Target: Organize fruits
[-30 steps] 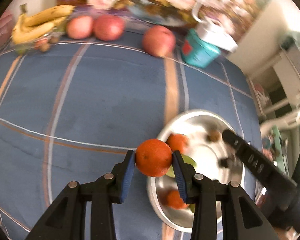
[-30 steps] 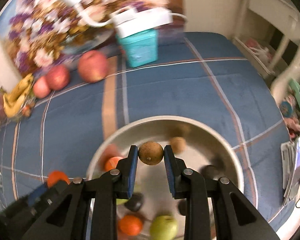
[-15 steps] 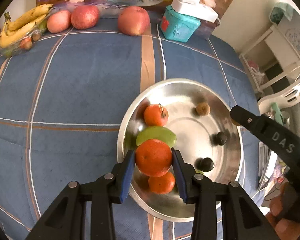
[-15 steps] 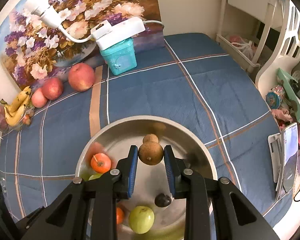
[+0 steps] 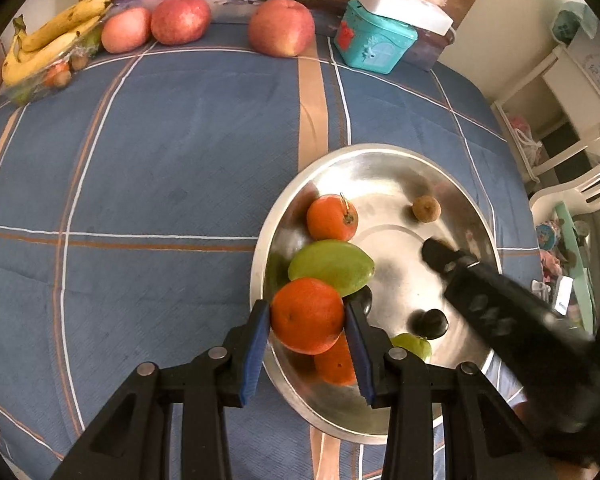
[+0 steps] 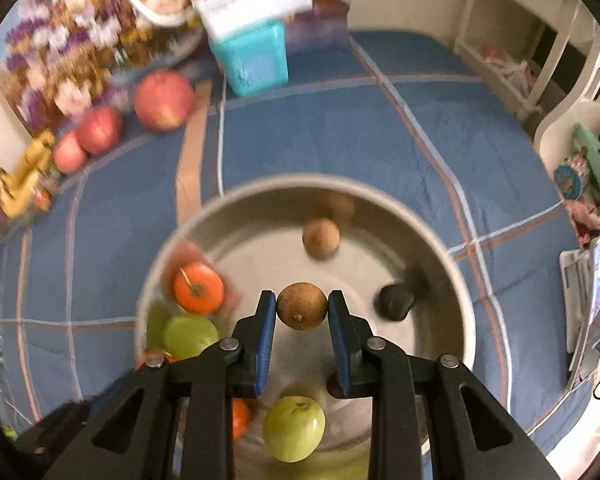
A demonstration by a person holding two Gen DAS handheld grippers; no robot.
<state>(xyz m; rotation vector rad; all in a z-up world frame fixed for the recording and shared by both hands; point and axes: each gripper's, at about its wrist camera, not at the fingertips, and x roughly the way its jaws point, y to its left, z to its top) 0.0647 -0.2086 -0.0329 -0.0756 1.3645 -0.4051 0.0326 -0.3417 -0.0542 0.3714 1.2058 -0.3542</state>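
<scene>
Both held fruits have been brought lower over the shiny round metal bowl [image 5: 476, 216]. The round orange [image 5: 306, 316] is squeezed by the left gripper [image 5: 306, 330], the small brown fruit [image 6: 301, 306] by the right gripper [image 6: 301, 312]. Letting go gently is likely needed next.

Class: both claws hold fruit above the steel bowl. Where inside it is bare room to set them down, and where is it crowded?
Bare: the steel bowl's middle and far side, between the stemmed orange and the small brown fruit. Crowded: its near-left side, where the green mango and oranges bunch together.
</scene>
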